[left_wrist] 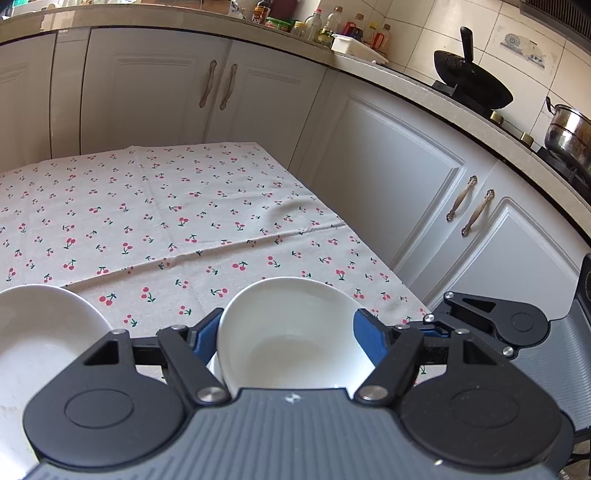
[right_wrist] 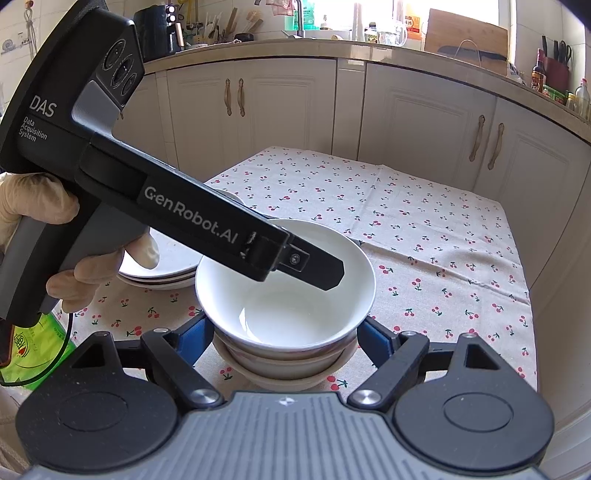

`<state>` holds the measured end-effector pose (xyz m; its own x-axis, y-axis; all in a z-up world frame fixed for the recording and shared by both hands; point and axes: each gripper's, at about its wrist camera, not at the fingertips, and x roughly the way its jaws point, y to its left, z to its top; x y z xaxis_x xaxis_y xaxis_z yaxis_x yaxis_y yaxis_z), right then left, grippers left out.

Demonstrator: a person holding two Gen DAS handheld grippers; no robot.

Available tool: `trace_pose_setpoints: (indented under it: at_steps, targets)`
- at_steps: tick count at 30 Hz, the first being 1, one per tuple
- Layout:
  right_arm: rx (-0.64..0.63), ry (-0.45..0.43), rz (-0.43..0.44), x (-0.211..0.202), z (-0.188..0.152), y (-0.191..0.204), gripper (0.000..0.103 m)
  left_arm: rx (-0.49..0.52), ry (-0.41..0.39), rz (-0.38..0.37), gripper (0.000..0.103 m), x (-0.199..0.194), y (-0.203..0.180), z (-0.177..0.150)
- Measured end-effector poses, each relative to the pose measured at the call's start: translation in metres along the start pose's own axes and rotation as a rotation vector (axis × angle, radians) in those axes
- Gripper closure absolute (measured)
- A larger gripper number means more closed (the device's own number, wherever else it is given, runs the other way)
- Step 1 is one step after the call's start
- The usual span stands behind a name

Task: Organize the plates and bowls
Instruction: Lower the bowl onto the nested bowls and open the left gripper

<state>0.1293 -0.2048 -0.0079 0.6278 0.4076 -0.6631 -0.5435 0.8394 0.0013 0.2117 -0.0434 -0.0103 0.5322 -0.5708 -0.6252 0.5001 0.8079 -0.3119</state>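
Note:
A stack of white bowls (right_wrist: 284,354) stands on the cherry-print tablecloth (right_wrist: 424,236). The top bowl (right_wrist: 284,295) also shows in the left wrist view (left_wrist: 291,332). My left gripper (left_wrist: 290,338) has its blue fingers (left_wrist: 369,339) on either side of the top bowl's rim; from the right wrist view its body (right_wrist: 207,221) reaches over the bowl. My right gripper (right_wrist: 284,341) is open, its blue pads (right_wrist: 375,341) flanking the bowl stack without touching. A stack of white plates (right_wrist: 166,266) sits left of the bowls, also in the left wrist view (left_wrist: 40,332).
White kitchen cabinets (right_wrist: 288,103) surround the table. The counter holds bottles (left_wrist: 332,26), a black wok (left_wrist: 472,81) and a steel pot (left_wrist: 569,136). A green bottle (right_wrist: 33,350) is at the lower left. The far tablecloth (left_wrist: 166,206) carries nothing.

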Motion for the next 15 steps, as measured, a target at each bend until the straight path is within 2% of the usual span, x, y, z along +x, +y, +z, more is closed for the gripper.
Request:
trace_pose_setpoints:
  at_steps: [3, 8, 12, 15]
  targets:
    - [0.002, 0.000, 0.000, 0.000, 0.000, 0.000, 0.015, -0.006, -0.004, -0.005, 0.029, -0.001, 0.001, 0.000]
    - [0.007, -0.006, 0.004, 0.000, -0.001, 0.000, 0.014, -0.003, -0.015, 0.004, 0.021, -0.001, 0.002, -0.001]
    - [0.003, -0.056, 0.010, -0.009, 0.000, 0.000, 0.000, 0.007, -0.041, -0.005, 0.018, -0.008, 0.001, 0.001]
    - [0.001, -0.074, 0.019, -0.014, 0.002, 0.000, 0.000, 0.034, -0.060, 0.001, 0.013, -0.013, -0.002, 0.001]
